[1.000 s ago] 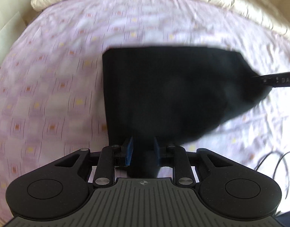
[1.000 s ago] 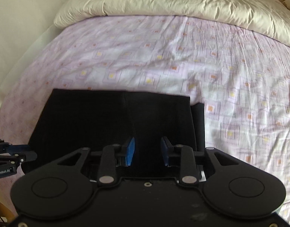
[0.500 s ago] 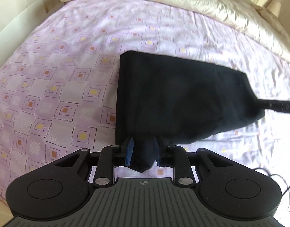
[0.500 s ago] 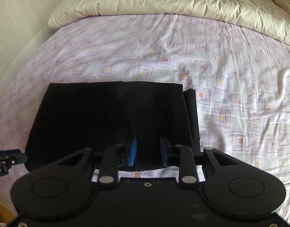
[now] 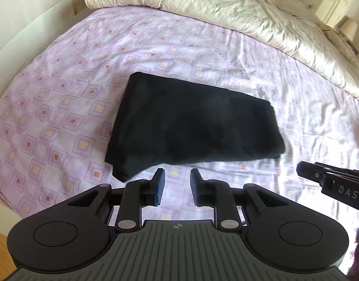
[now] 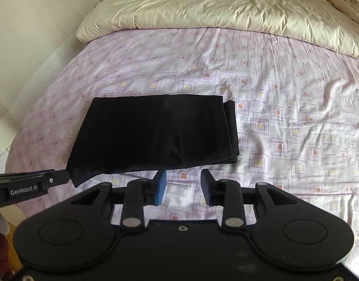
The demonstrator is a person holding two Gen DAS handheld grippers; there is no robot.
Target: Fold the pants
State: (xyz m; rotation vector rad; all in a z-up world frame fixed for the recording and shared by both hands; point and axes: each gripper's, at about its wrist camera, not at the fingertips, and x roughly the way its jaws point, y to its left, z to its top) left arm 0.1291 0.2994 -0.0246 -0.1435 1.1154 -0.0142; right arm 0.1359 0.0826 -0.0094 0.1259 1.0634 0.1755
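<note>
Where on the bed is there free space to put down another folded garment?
The patterned sheet is bare right of the folded black pants, up to the cream duvet. A bare band also lies between pants and duvet. Left of the pants, a strip runs to the bed's edge. The near edge is crowded: both hand-held grippers hover there.

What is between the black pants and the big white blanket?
Only bare bed sheet, purple with little squares, lies between the pants and the blanket. Both wrist views show it.
</note>
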